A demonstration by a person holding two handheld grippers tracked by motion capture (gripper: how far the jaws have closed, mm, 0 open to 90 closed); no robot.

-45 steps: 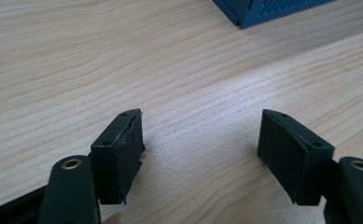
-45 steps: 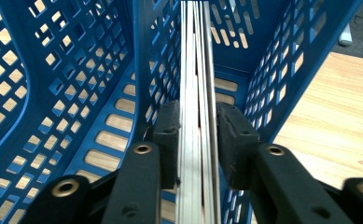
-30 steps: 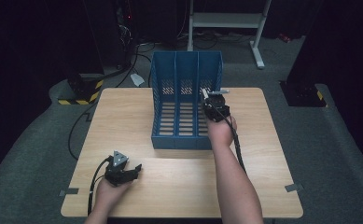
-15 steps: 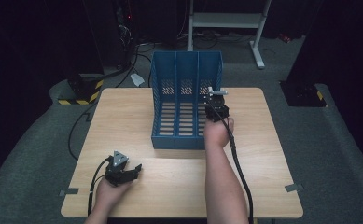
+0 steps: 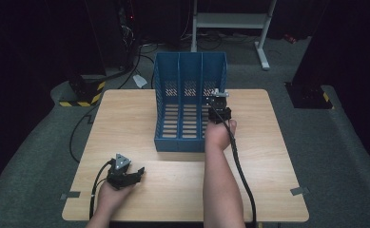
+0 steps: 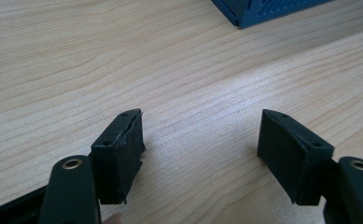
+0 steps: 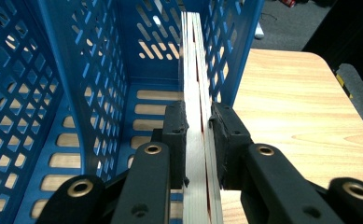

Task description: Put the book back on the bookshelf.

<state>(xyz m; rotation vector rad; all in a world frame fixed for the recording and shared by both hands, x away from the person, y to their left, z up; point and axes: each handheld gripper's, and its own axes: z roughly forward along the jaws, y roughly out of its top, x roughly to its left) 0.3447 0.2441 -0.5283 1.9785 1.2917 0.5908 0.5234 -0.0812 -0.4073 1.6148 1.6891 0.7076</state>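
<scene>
Right hand-held gripper [image 7: 198, 126] clamped on a thin pale book [image 7: 197, 84], seen edge-on; pads pressed against both flat sides of the book, one each side. Book upright, running straight away from the jaws into the blue file rack [image 7: 100, 70], in the rack's rightmost compartment, just beside the perforated right wall. Far end of book near the rack's back wall; lower edge close to the slotted rack floor, contact not clear. In high view same right hand-held gripper [image 5: 217, 97] at the rack's right side, forearm reaching up from the bottom edge, cable trailing back along the arm.

Blue file rack [image 5: 189, 102] with three compartments, standing on the wooden worktop [image 5: 125, 118] toward its far middle, open front facing the person.

Left hand-held gripper [image 5: 137, 172] resting low near the worktop's front left corner, well apart from rack and book. Jaws spread wide in left gripper view [image 6: 200, 154], nothing between them, bare wood grain of worktop [image 6: 123, 60] beneath. Corner of blue rack [image 6: 263, 11] at top edge of that view, well apart from the jaws.
</scene>
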